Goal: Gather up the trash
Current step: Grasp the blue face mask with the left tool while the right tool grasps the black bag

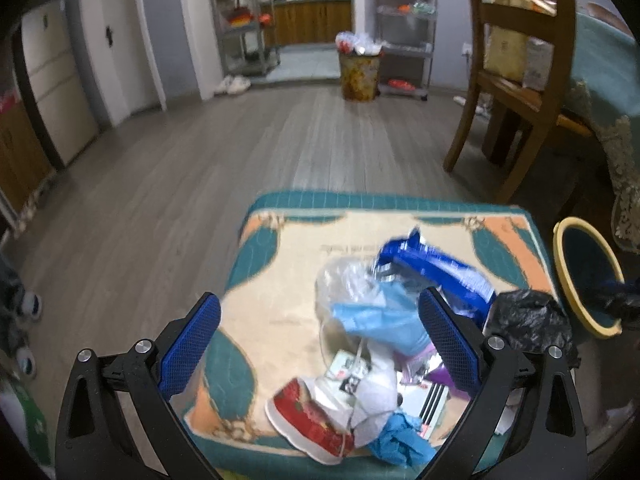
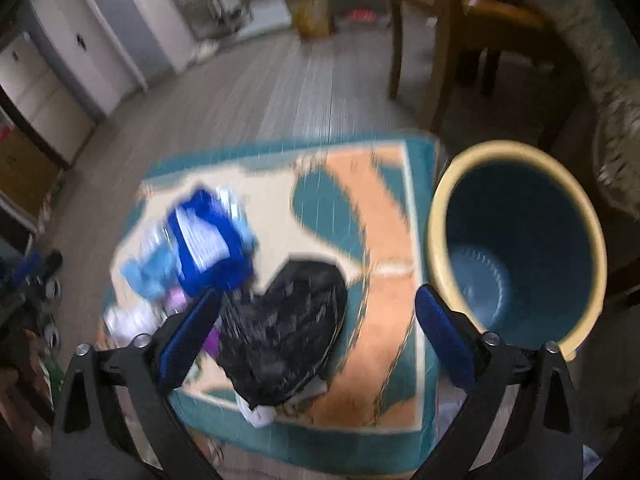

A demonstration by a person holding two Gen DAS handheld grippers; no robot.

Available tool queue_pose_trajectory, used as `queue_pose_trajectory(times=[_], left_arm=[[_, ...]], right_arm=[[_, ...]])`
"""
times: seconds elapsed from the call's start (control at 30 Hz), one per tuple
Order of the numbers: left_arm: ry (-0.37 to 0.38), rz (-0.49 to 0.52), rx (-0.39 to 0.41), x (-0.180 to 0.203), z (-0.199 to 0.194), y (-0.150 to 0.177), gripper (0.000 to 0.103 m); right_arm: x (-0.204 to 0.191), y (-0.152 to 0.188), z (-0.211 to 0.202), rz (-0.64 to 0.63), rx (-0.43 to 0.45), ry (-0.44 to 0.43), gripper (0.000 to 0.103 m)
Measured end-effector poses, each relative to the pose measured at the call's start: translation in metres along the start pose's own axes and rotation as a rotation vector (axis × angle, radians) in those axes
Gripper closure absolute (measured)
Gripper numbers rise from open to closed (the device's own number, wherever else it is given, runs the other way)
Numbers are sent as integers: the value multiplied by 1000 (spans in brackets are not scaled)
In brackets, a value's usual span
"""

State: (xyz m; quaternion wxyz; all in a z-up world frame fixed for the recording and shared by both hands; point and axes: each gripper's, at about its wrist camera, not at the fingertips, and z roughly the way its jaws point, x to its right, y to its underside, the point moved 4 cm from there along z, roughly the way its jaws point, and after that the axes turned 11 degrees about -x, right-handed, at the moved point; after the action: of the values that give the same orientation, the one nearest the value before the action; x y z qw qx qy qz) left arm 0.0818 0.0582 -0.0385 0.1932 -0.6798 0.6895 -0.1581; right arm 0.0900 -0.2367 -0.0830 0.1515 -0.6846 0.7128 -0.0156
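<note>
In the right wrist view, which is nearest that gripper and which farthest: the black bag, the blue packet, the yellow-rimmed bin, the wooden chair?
1. Black bag: on the low table, between the open fingers of the right gripper, nearer the left one.
2. Yellow-rimmed bin on the right and blue packet on the left: too close to call.
3. Wooden chair: far back.

Both wrist views look steeply down, near; share patterned stool (image 1: 280, 240), bin (image 2: 516, 240).
</note>
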Motion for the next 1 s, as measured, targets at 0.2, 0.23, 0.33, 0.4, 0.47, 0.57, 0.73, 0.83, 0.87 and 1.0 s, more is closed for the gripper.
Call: queue_pose_trajectory(times=[0.2,0.23,0.33,0.4,0.47,0.57,0.73,0.83,0.87,1.0], left_arm=[[6,84,-64,17,19,18,12],[9,86,-71,17,20,19,17],[38,61,-85,13,23,18,28],[75,52,-81,15,23,17,34],[102,71,-91,22,26,19,37],[115,125,-116,36,38,23,40],[160,159,-129,57,56,21,42],[166,185,-165,68,70,24,68],[168,188,-174,69,72,25,73],[154,210,-148,70,61,23,94]], right_arm=[[4,7,35,49,-100,14,42],[6,6,40,55,-112,16,46],[11,6,53,91,-144,4,55],[14,7,61,120,-172,-26,74],[14,7,62,141,-179,-52,93],[10,1,45,139,-116,-61,100],[9,-5,17,151,-37,-105,101],[5,-9,9,135,-11,-117,102],[4,-10,9,130,-7,-118,102],[2,-11,1,127,9,-126,102]])
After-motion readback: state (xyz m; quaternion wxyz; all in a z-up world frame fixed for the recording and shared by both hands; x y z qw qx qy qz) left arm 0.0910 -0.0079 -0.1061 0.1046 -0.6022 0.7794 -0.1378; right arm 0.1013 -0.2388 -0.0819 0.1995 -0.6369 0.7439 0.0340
